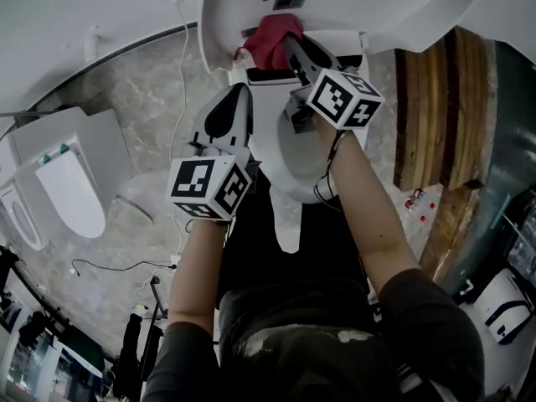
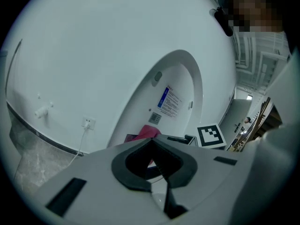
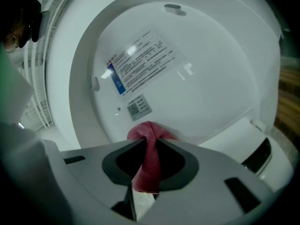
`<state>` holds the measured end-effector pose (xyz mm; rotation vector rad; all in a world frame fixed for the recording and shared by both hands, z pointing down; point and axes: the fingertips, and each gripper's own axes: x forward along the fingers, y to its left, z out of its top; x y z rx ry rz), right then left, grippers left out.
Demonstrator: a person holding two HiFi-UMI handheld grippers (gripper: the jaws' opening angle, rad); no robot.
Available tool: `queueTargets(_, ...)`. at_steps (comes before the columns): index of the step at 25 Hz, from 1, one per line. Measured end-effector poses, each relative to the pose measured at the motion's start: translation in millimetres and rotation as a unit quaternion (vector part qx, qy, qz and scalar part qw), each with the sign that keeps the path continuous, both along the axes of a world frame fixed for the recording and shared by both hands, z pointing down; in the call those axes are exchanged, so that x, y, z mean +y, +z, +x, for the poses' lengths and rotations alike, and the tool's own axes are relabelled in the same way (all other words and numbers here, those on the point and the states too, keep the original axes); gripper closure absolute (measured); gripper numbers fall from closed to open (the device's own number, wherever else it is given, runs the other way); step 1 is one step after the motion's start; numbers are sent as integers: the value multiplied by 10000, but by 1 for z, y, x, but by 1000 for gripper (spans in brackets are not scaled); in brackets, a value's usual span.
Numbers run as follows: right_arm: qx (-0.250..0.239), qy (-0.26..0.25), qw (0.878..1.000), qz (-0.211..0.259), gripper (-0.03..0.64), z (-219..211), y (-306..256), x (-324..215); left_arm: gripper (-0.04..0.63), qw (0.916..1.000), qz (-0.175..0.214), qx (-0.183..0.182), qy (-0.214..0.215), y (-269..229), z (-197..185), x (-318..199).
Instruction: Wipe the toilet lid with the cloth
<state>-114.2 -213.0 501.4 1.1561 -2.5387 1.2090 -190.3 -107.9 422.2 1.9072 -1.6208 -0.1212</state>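
Right gripper (image 1: pixel 293 50) clamped on red cloth (image 3: pixel 148 131), held at the raised toilet lid's (image 3: pixel 201 78) lower inner face. Left gripper (image 2: pixel 153 143) clenched, empty. Looks like the wiping step; next needs the cloth swept across the lid.

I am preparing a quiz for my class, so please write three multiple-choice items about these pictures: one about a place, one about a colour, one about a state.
1. Where is the cloth?
A on the floor; B draped over the seat; C in the right gripper, in front of the raised toilet lid.
2. What colour is the cloth?
A blue; B red; C white.
3. How does the left gripper stand?
A shut and empty; B wide open; C shut on the cloth.

Answers:
1 C: the right gripper view shows it pinched between the jaws.
2 B: it shows red in every view.
3 A: its jaws meet with nothing between them.
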Motion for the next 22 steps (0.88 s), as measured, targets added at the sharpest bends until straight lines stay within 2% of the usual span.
queueTargets(15, 124, 1002, 9948, 141, 549, 153, -15, -60, 588, 9985, -30, 42, 551, 2, 113, -41)
queueTargets(22, 89, 1174, 9929, 194, 551, 187, -26, -65, 588, 9979, 58, 43, 644, -8, 141, -49)
